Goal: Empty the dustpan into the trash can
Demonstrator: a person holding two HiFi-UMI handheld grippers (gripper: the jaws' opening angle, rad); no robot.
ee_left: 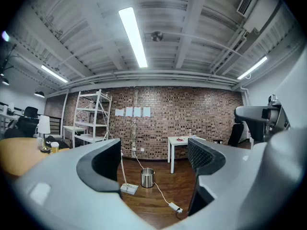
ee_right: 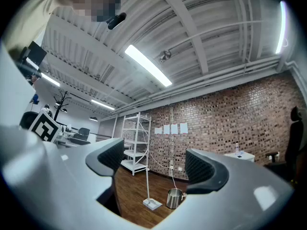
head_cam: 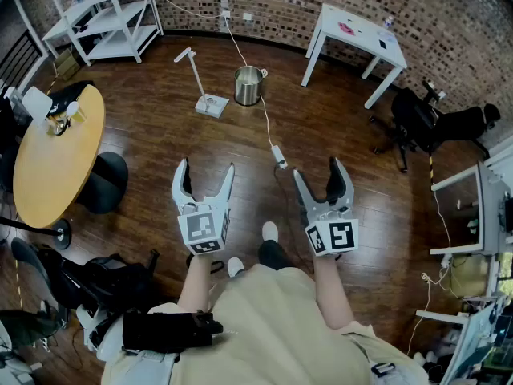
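Dustpan point(head_cam: 212, 105) is seen on the wood floor point(head_cam: 160, 159), well ahead of both grippers and toward the far brick wall point(head_cam: 264, 6); it is touched by neither tool. Trash can point(head_cam: 248, 86) is stood just to its right in the head view, near it but apart.

Left gripper point(head_cam: 207, 167) is held w/ jaws wide apart and nothing between them. In its own view pan and can are framed far off in the gap. Right gripper point(head_cam: 317, 168) is also held w/ jaws apart and empty, w/ pan and can low in its gap.

Pan is white, w/ a flat base on the floor and a long thin handle raised from it, leaning left in the head view. Can is a small round steel pail, open-topped, w/ a small side handle. A white cable point(head_cam: 268, 123) is run from the wall past the can's right side to a power strip point(head_cam: 279, 156) nearer the grippers.

Contents of pan and can cannot be made out at this range. In the left gripper view the pan's handle is seen close along one jaw's edge, its top hard to tell.
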